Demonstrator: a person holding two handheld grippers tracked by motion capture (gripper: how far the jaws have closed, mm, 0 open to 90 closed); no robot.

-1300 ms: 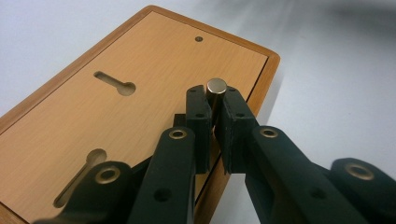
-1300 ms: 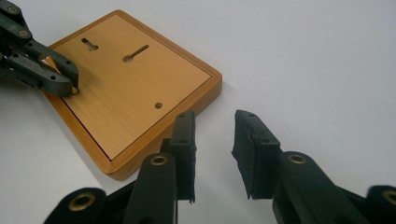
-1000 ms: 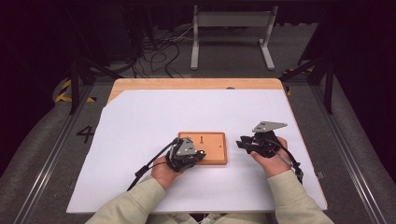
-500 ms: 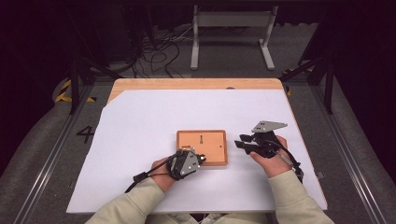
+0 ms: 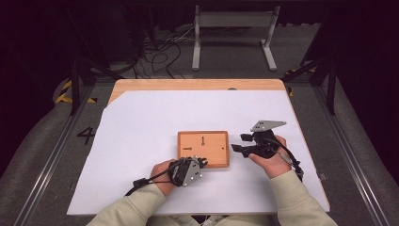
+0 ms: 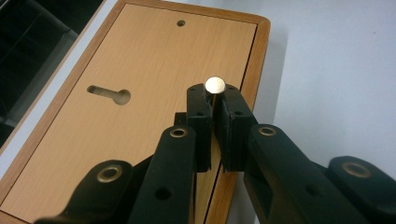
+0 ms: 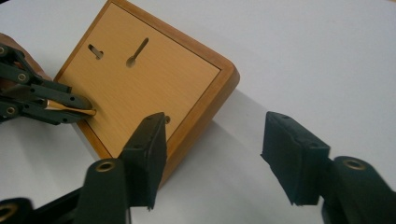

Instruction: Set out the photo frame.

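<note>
On the white desk (image 5: 141,141) lies a wooden board (image 5: 203,149) with keyhole slots, slightly right of centre. The left hand-held gripper (image 5: 202,162) sits at the board's 7 o'clock corner, clenched on a small brass pin (image 6: 215,85) whose round head pokes up above its pads, just over the board's edge. In the right gripper view the pin's (image 7: 74,110) tip touches the board's face. The right hand-held gripper (image 5: 237,142) hovers at the board's 3 o'clock, just beside its edge; its jaws have just been opening and stand released, nothing between them.
</note>
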